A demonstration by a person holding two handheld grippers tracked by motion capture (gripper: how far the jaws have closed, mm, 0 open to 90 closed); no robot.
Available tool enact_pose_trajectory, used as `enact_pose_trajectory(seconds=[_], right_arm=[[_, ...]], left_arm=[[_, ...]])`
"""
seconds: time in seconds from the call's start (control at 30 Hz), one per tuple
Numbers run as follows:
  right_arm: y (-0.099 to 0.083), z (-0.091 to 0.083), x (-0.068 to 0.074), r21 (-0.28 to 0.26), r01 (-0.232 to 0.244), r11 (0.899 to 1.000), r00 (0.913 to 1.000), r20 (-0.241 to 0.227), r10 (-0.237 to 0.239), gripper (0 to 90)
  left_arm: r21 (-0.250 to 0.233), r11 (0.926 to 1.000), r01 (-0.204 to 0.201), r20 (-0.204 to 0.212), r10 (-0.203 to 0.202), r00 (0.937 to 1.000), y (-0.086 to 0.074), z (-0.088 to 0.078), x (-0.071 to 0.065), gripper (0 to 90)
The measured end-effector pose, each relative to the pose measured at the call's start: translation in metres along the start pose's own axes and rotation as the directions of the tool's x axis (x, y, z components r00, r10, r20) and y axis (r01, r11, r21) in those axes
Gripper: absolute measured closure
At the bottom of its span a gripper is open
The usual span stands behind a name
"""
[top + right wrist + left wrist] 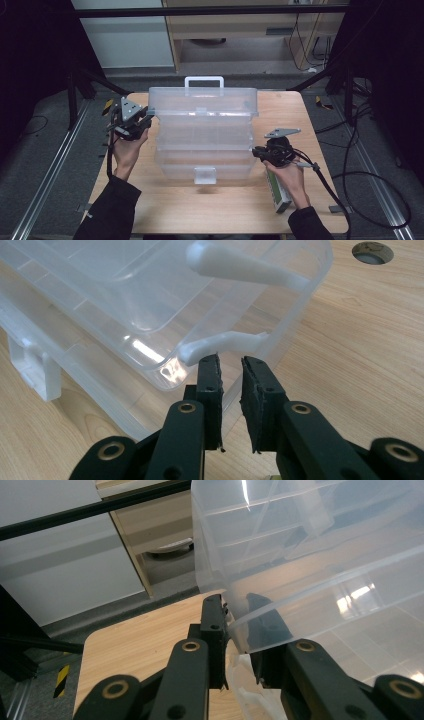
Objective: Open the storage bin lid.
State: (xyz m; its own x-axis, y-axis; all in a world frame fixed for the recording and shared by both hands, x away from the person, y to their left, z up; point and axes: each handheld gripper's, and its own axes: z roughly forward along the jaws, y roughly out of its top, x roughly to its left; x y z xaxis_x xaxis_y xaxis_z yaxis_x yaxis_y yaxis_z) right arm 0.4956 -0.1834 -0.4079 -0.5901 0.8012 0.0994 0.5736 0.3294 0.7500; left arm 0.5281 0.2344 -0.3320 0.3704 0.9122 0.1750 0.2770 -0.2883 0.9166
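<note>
The big clear plastic box (204,132) sits in the middle of the wooden table (165,210), and I can see it is a tool box with trays that swing out like steps. Its top tray with the white handle (204,80) is pushed back, and the lower trays and the front latch (205,175) stick out toward me. So I think the box is already mostly open, and what is left is to spread the trays all the way or to put something inside. My left gripper (235,630) is at the left end of the box, and its jaws pinch the thin edge of a clear tray between them. My right gripper (230,365) is at the right end, just in front of a white swing arm (220,342) on the box. Its jaws are close together with a small gap, and nothing is between them. Under my right hand (290,175) a small green and white carton (278,192) lies on the table, near the box. It may be the thing to go in next.
</note>
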Motion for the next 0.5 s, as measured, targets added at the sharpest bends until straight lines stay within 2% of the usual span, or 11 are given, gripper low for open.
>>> enact_pose_trajectory(seconds=[0.23, 0.5], right_arm=[[0.000, 0.001, 0.002, -0.002, -0.010, 1.000, 0.9998, 0.014, 0.010, 77.9], [0.001, 0.003, 0.005, 0.008, -0.005, 1.000, 0.9987, 0.052, 0.004, 76.2]], left_arm=[[-0.001, 0.9999, 0.016, 0.008, -0.016, 0.9998, 0.007, 0.005, 0.004, 77.1], [-0.006, 0.9997, 0.023, 0.005, -0.023, 0.9997, 0.014, 0.009, 0.006, 76.5]])
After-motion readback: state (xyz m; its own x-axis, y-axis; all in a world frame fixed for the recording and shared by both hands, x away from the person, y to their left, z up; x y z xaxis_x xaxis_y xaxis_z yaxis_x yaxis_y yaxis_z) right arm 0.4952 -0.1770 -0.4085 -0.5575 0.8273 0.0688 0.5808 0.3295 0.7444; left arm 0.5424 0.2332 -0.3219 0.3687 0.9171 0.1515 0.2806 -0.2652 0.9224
